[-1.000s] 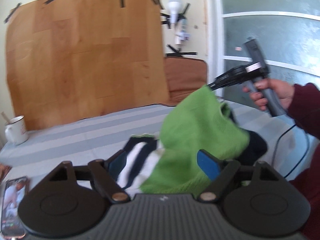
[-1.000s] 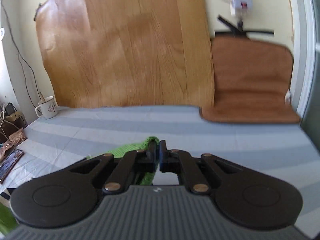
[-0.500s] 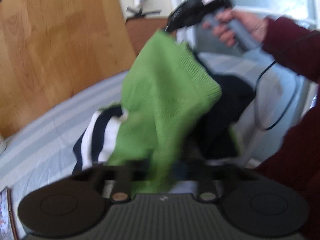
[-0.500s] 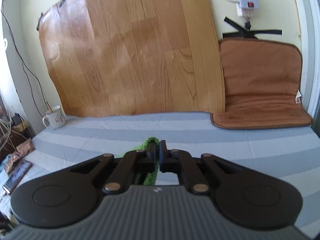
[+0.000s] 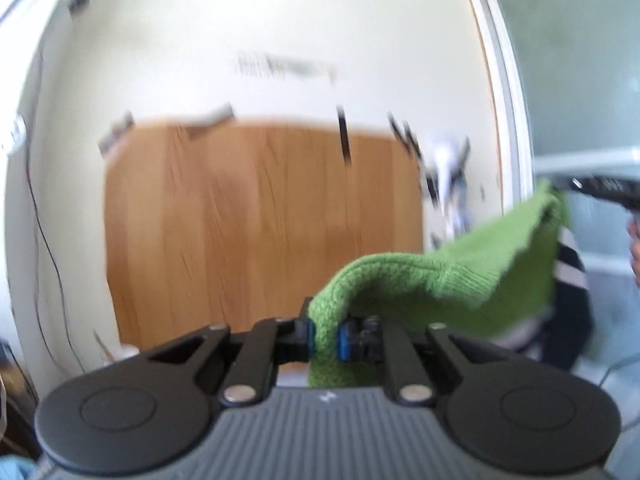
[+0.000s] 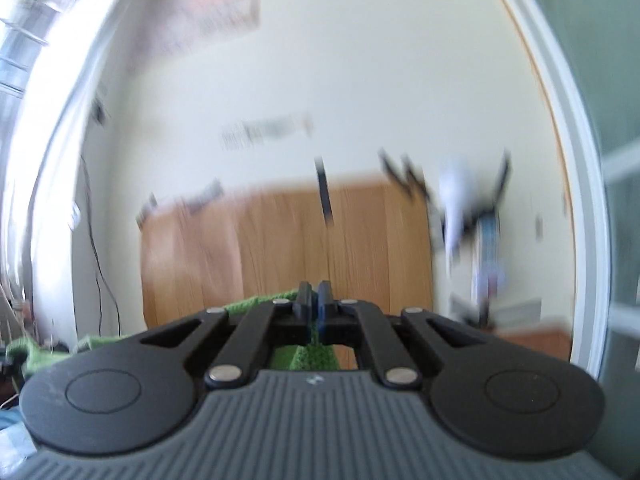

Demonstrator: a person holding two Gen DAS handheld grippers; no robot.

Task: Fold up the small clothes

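Cream wall and a taped wooden panel (image 5: 264,224) fill my view. My left gripper (image 5: 325,334) and right gripper (image 6: 313,312) each pinch the green knit garment (image 5: 460,280), lifted between them; folding hasn't begun.

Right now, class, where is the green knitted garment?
The green knitted garment hangs in the air between both tongs: the left tongs pinch one end low at centre of the left wrist view, and the cloth runs up right to the right tongs.

Two grippers: left gripper (image 5: 325,336), right gripper (image 6: 313,304). One green knit (image 5: 440,280). One striped garment (image 5: 570,276). One wood panel (image 5: 260,224). One hand (image 5: 634,248), partly seen.
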